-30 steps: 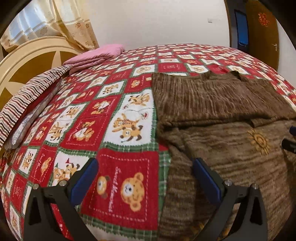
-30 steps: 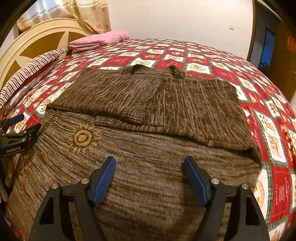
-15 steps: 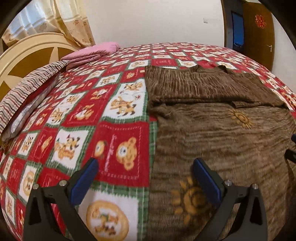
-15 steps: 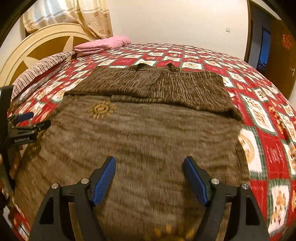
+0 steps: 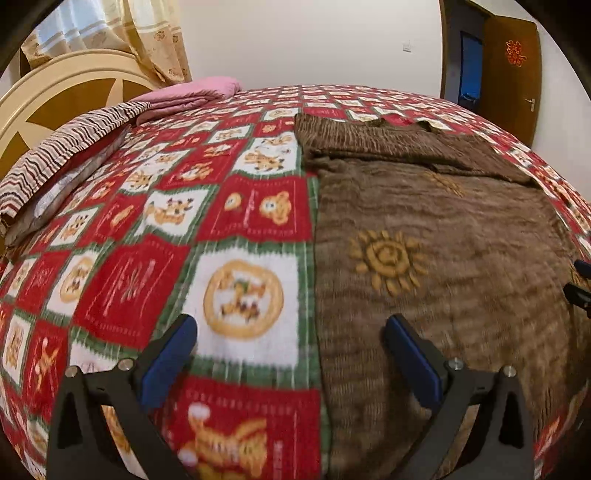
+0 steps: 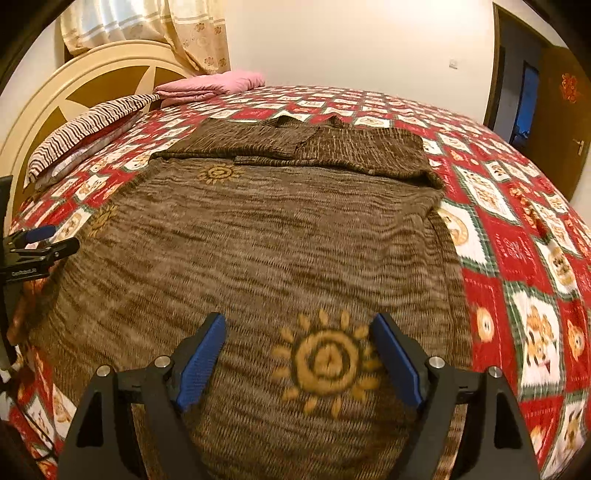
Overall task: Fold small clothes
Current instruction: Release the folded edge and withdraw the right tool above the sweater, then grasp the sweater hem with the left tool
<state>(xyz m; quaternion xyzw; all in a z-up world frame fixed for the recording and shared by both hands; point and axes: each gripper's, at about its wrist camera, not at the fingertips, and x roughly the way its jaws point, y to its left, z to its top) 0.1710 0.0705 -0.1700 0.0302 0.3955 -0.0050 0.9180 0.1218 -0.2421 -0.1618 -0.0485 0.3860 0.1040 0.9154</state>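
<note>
On the bed (image 6: 517,258), a brown knitted sweater (image 6: 277,240) is lying flat over the red, white and green bear-patterned blanket (image 5: 221,221), its sleeves folded in across the chest at the far end and its hem toward the cameras. Yellow sun motifs (image 6: 327,363) are showing on the knit. The left tool (image 5: 290,354) is hovering above the sweater's left edge, its blue pads spread wide and gripping nothing; one finger is standing over the blanket, the other over the knit. The right tool (image 6: 299,356) is hanging over the lower part of the sweater with a sun motif showing between its blue fingers (image 6: 201,360); its jaws are opening and the pads are not pressing on the fabric. In the right wrist view, the left tool is showing at the left edge beside the sweater. At the far left of the bed, a striped pillow (image 6: 85,133) is resting against a cream and brown headboard (image 6: 74,96), and a folded pink cloth (image 6: 218,85) is lying beyond it, near the curtain (image 6: 177,33). A dark wooden door (image 5: 513,74) is standing at the right.
</note>
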